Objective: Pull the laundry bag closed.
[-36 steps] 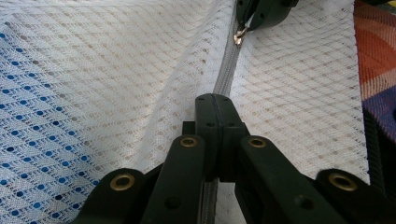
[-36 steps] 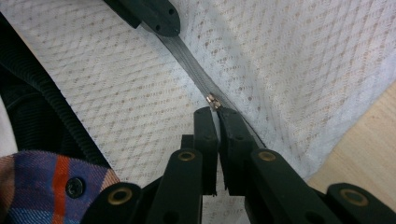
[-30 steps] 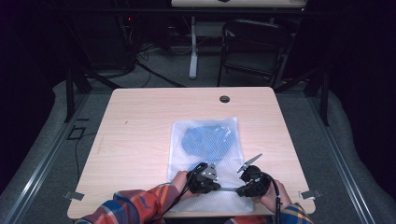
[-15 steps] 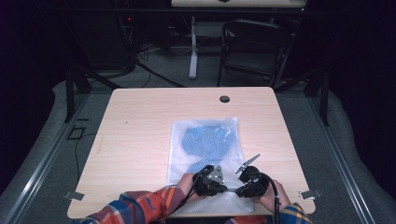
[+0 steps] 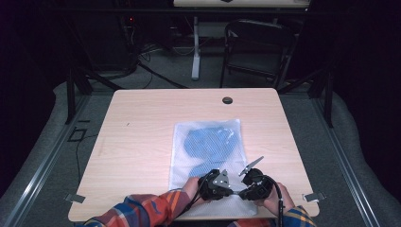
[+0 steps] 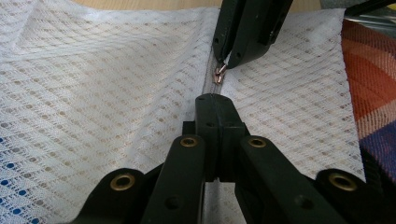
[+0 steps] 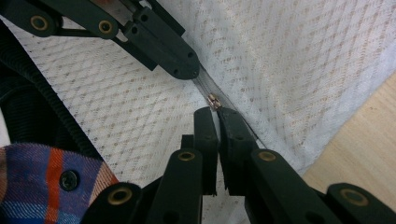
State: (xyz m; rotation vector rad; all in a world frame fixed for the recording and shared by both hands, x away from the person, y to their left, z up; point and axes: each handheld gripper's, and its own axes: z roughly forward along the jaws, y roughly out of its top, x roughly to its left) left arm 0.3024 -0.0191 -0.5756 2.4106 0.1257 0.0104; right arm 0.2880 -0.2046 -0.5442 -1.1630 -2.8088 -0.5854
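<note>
One wooden table stood in the dim room, and I took it as my marker for everything else. Beyond its far edge was one dark chair; near the middle of that far edge the tabletop had one small round cable hole.

On the table, right of its centre and running down to its near edge, lay one white mesh bag, flat. Inside it, in the half toward the table's far edge, sat one blue cloth item, bunched; through the netting I could not make out what kind it was.

At the near edge of the table came in two forearms in plaid sleeves, each hand holding one black gripper, two in all. The left gripper rested on the near end of the bag, its jaws drawn together on the bag's zipper strip. The right gripper met it nose to nose from the table's right side, its jaws also closed, pinching at the one small coppery zipper pull, though from where I looked I would only say it seemed caught between the tips. That pull lay between the two grippers, close to the table's near edge.
</note>
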